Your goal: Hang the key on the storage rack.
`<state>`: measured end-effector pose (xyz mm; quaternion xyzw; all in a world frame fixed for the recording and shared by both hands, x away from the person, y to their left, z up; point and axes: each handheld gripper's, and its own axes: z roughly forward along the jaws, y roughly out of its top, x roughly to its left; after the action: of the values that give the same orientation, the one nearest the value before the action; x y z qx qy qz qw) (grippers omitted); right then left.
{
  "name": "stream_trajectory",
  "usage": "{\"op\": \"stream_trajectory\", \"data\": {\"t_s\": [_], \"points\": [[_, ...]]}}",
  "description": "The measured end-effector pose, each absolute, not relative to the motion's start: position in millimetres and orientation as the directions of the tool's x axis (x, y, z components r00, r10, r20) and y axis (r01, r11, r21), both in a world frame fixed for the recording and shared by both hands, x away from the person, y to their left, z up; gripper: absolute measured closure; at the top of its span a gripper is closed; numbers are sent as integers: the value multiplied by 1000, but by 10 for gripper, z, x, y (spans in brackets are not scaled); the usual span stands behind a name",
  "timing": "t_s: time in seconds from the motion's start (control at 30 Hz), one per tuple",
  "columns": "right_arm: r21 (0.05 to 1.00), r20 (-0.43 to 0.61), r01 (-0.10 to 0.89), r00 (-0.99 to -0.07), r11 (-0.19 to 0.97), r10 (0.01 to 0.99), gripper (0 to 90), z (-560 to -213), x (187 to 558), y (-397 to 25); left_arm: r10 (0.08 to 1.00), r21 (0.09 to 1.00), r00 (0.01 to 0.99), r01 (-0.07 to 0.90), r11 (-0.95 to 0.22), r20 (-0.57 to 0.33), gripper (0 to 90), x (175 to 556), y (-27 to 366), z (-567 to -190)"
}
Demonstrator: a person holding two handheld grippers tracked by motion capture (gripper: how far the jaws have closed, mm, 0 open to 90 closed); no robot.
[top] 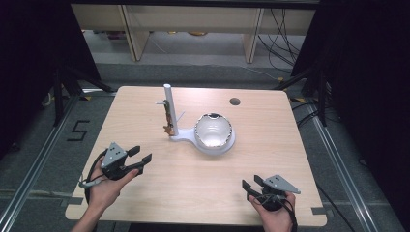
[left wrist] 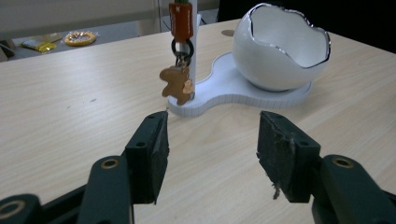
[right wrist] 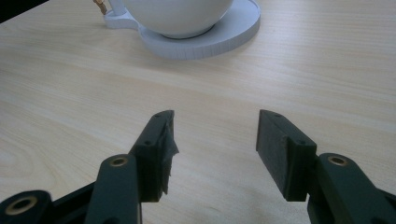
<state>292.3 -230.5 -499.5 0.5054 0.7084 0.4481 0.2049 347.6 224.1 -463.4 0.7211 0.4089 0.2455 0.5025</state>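
Found the keychain (left wrist: pixel 177 84), an orange strap with a ring and a small brown gingerbread figure, hanging on the stand's post (top: pixel 169 104), close against the side of it and dangling just above the white stand (left wrist: pixel 229 88) base. Noted the eggshell bowl (left wrist: pixel 280 51) seated on the other lobe of the same stand, with nothing to be made out inside it from the high view.

Held the left gripper (top: pixel 142 153) near the stand, on the person's side and off toward the post end, aimed at the figure. Kept its jaws spread wide with nothing between them, well short of touching the keychain. Held the right gripper (top: pixel 250 181) farther from the stand, on the person's side beyond the bowl end, low over the table (top: pixel 193 193). Kept those jaws wide apart too, gripping nothing.

Judged the work as barely begun: nothing grasped, nothing lifted off the post, nothing placed in the bowl. Judged the left gripper as the likelier one to close the gap to the stand, settle its pads around the figure or the strap, and slip the ring off its peg. Judged everything beyond the approach as left to do, most probably including a drop into the bowl beside the post.
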Motion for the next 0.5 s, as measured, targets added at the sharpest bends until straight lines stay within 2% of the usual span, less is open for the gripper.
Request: {"op": "stream_trajectory", "data": {"t_s": [0.17,0.3,0.33,0.5], "points": [[849,133,518,-395,101,909,472,-5011,2939,-2312,841,913,538,370,-173,-58,418,3410,2308,-4823],[840,166,537,-390,77,906,469,-5001,2918,-2305,854,909,518,377,-178,-47,419,3370,2366,-4956],[845,156,528,-400,88,903,468,-5009,2929,-2313,860,915,510,357,-189,-22,420,3357,2386,-5024],[846,148,525,-398,92,905,466,-5017,2934,-2313,866,917,499,348,-195,-6,418,3348,2423,-5125]]}}
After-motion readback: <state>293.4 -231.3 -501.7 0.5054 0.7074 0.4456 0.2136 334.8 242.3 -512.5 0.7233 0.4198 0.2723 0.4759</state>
